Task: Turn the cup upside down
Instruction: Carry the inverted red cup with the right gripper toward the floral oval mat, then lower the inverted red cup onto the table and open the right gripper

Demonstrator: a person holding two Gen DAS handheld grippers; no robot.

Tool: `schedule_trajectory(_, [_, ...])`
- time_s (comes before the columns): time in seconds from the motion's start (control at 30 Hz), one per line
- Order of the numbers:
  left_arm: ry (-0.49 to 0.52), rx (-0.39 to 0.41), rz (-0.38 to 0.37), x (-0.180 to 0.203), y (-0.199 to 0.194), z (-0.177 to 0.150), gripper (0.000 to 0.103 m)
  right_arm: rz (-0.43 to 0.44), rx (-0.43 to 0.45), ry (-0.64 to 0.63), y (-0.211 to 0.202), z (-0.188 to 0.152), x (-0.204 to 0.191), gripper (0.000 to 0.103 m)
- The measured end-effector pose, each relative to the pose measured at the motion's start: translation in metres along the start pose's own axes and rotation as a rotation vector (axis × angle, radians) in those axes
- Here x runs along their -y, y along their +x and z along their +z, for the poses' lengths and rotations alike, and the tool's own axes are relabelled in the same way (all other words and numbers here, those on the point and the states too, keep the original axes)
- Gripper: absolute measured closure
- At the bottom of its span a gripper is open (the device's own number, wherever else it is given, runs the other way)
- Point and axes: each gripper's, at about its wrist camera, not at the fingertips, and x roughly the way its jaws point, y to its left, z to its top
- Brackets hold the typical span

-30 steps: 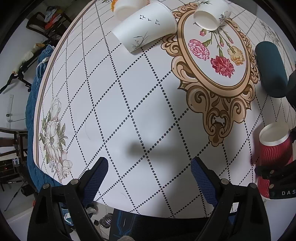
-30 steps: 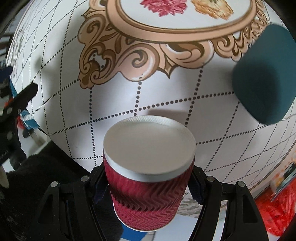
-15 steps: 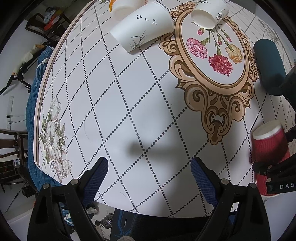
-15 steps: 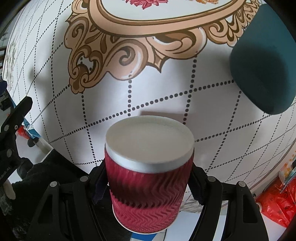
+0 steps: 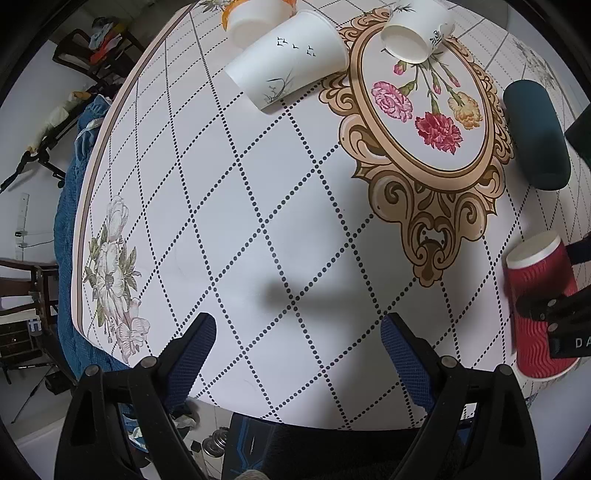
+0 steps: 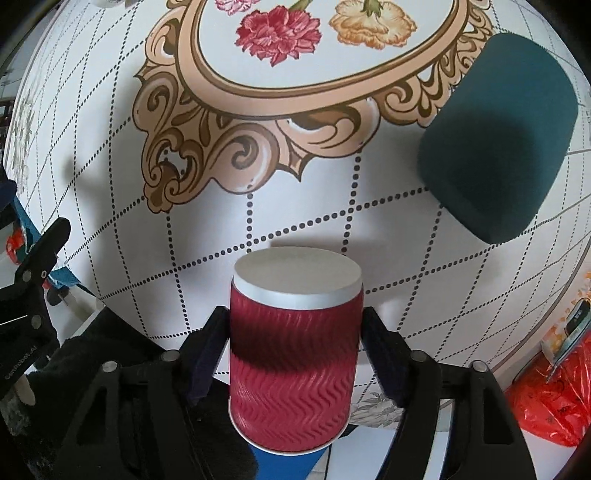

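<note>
A red ribbed paper cup (image 6: 295,354) with a white flat base facing away from the camera sits between the fingers of my right gripper (image 6: 295,332), which is shut on its sides. The cup is held above the near right part of the table, its wide mouth toward the camera. It also shows in the left wrist view (image 5: 541,306) at the far right, gripped by the right gripper (image 5: 554,314). My left gripper (image 5: 297,354) is open and empty above the table's near edge.
A round table (image 5: 229,206) has a patterned white cloth with a floral medallion (image 5: 424,110). A dark teal cylinder (image 6: 498,140) lies right of the medallion. Two white paper cups (image 5: 291,74) (image 5: 417,33) lie on their sides at the far side. Red bag (image 6: 554,398) off the table.
My right gripper has drawn back and risen with the red cup, so the cup looks smaller and more of the medallion shows. The left gripper has stayed in place.
</note>
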Motion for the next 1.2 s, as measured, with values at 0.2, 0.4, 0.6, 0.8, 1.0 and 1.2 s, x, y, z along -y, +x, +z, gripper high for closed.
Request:
schedule_trajectory(0.2, [-0.003,0.005,0.001,-0.002,-0.004,0.000,0.012,-0.016,0.115,0.015,-0.030,-0.011,0.003,0.030])
schedule_trajectory(0.4, [-0.017,-0.002,0.003,-0.013,-0.001,0.005,0.012,0.012,0.369,0.093,-0.068,-0.033,0.004,0.031])
schedule_trajectory(0.6, [-0.029,-0.015,0.013,-0.025,0.005,0.008,0.012,0.044,0.694,0.216,-0.090,-0.044,0.004,0.031])
schedule_trajectory(0.8, [-0.013,-0.019,0.032,-0.029,0.008,0.010,0.012,-0.017,0.906,0.238,-0.073,-0.049,-0.025,0.030])
schedule_trajectory(1.0, [0.024,-0.009,0.037,-0.023,0.005,0.004,0.012,-0.063,0.941,0.193,-0.063,-0.063,-0.043,0.030])
schedule_trajectory(1.2, [0.060,0.011,0.031,-0.016,-0.002,-0.002,0.012,-0.046,0.919,0.221,-0.056,-0.078,-0.049,0.030])
